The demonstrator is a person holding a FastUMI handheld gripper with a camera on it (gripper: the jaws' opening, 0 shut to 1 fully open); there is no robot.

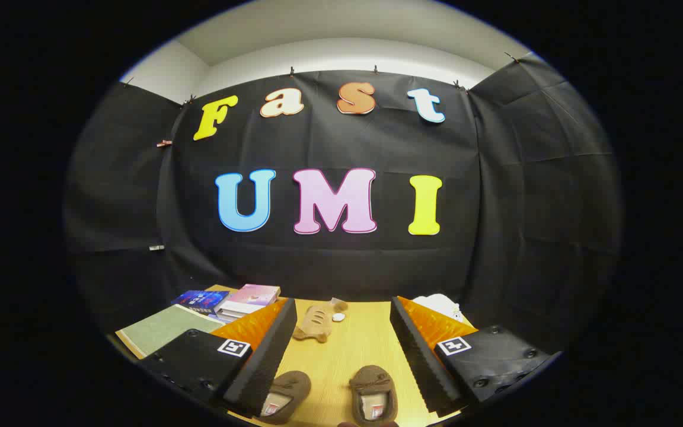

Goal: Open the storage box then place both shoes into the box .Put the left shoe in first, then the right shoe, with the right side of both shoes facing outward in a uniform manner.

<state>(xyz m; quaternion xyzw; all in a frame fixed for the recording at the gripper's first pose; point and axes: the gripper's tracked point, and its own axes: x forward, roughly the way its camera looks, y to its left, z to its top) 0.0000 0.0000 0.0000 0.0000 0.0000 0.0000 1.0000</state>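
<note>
The gripper [341, 362] hung with its jaws spread wide and empty above the desk [347, 347], both brown shoes [287, 396] [373, 400] lying between the fingers, toes pointing away, side by side

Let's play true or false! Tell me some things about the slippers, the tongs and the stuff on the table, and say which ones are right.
1. Two brown slippers lie on the wooden table between the fingers of the tongs. True.
2. The tongs are squeezing a slipper. False: they are open and hold nothing.
3. A tan plush toy lies beyond the slippers. True.
4. The books are stacked on top of the slippers. False: they sit far back, beyond the left finger.
5. A green mat lies beside the books. True.
</note>
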